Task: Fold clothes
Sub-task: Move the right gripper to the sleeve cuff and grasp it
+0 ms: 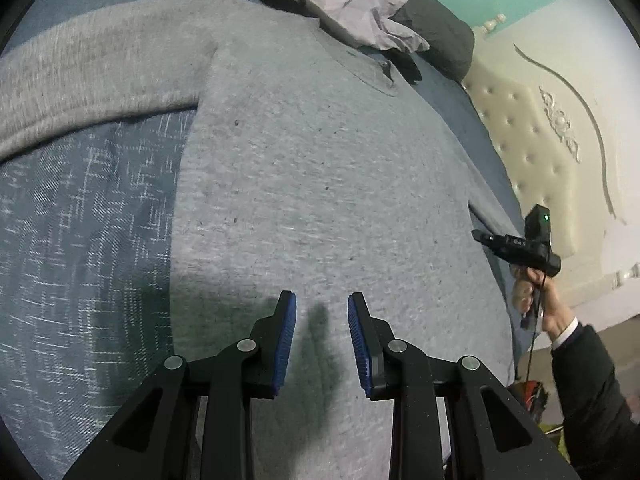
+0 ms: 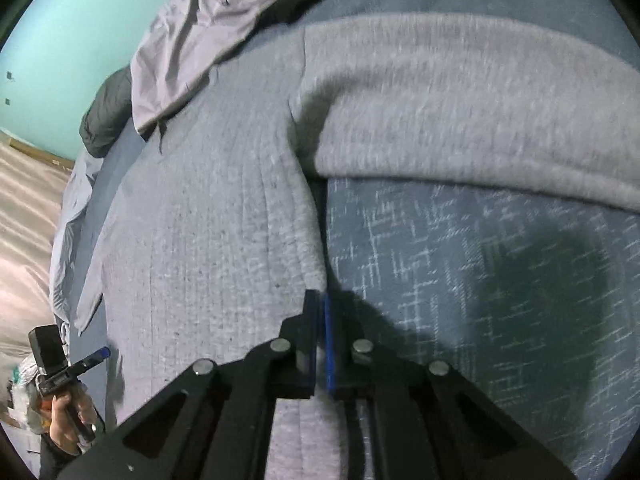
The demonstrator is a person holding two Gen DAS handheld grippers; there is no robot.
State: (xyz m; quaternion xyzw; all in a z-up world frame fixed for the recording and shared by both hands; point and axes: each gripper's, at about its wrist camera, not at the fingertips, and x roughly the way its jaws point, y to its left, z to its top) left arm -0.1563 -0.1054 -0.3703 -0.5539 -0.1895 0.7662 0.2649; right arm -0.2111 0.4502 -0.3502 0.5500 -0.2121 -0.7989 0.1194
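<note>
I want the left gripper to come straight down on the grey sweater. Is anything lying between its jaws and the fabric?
Nothing visible. The left gripper has its jaws open directly above the grey sweater, with only its own shadow on the knit below. The crumpled lilac garment lies far off, by the collar.

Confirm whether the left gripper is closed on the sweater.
No: the left gripper hangs open above the grey sweater, nothing between its fingers.

Two wrist fisheyes, each looking forward and down along its own fingers, close over the bed; shared ground: grey sweater (image 1: 320,184) body and the opposite gripper.
</note>
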